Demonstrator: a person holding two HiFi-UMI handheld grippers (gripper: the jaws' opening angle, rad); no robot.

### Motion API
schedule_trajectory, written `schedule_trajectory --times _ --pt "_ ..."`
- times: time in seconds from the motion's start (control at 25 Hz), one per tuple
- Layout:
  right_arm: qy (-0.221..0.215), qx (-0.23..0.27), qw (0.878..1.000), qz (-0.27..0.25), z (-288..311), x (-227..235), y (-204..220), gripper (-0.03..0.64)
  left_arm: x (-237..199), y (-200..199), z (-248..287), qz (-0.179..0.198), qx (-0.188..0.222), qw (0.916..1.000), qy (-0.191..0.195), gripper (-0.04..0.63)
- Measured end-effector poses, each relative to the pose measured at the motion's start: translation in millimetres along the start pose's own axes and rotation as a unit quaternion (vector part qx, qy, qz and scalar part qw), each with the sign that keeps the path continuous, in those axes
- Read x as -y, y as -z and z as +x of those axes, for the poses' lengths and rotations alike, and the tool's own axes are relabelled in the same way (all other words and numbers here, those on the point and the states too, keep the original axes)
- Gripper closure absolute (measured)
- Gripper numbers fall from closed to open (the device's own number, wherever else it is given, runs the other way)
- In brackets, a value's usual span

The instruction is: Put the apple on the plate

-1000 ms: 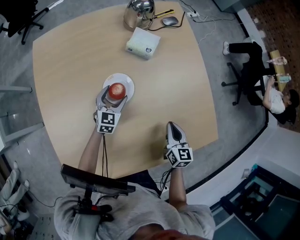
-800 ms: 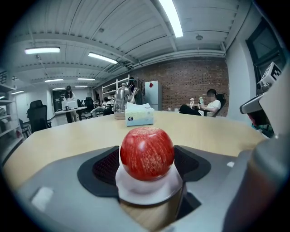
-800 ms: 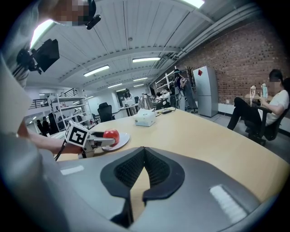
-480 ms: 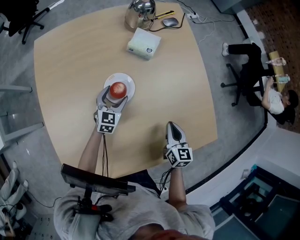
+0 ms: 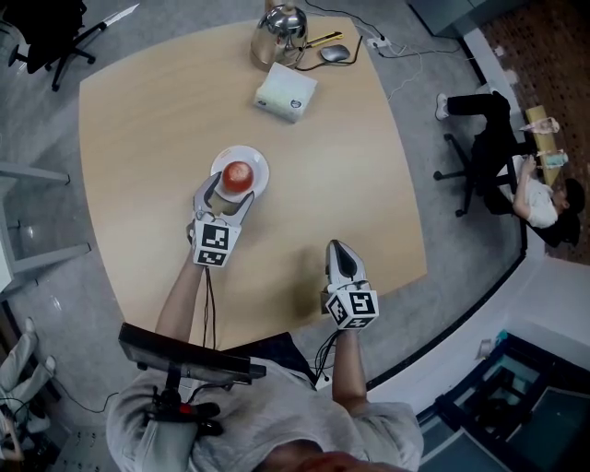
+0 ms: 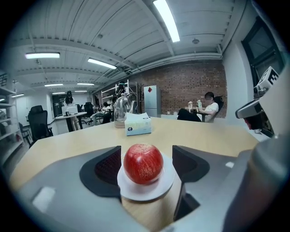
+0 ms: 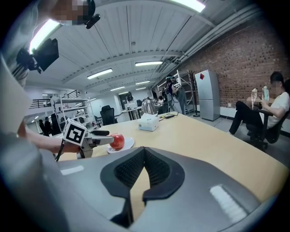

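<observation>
A red apple (image 5: 238,174) rests on a small white plate (image 5: 260,166) near the middle of the round wooden table. My left gripper (image 5: 229,192) is at the plate's near side, its jaws wide and closing a little. In the left gripper view the apple (image 6: 143,163) sits on the plate (image 6: 145,192) between the two dark pads (image 6: 108,165) with a gap on each side. My right gripper (image 5: 337,249) rests near the table's front edge, apart from the plate. Its pads (image 7: 156,170) meet with nothing between them.
A white tissue box (image 5: 286,93), a metal kettle (image 5: 279,26) and a computer mouse (image 5: 334,53) stand at the table's far side. A person sits on an office chair (image 5: 502,152) off the table to the right. Bare tabletop (image 5: 350,175) lies between the grippers.
My left gripper has lifted a little and drawn back slightly from the apple, which stays on the plate. The right gripper has not moved.
</observation>
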State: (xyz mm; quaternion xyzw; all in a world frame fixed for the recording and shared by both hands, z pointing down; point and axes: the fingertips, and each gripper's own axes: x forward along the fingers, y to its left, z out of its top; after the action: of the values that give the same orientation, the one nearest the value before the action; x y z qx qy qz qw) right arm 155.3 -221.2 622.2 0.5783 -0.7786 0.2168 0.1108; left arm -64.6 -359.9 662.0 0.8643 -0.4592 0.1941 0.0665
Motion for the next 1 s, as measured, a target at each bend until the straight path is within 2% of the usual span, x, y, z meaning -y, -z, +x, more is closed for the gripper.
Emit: schedule_trajectory --times 0.44,1.0 --pt "0.0 0.021 1.0 -0.007 -22 -10 -10 0.611 16 -19 -32 0.0 0.016 0.9998 0.011 0.286" --pt "-0.003 0.054 0.998 -0.009 -44 -25 -26 0.611 15 -47 -97 -0.013 0.045 0.9985 -0.029 0.388"
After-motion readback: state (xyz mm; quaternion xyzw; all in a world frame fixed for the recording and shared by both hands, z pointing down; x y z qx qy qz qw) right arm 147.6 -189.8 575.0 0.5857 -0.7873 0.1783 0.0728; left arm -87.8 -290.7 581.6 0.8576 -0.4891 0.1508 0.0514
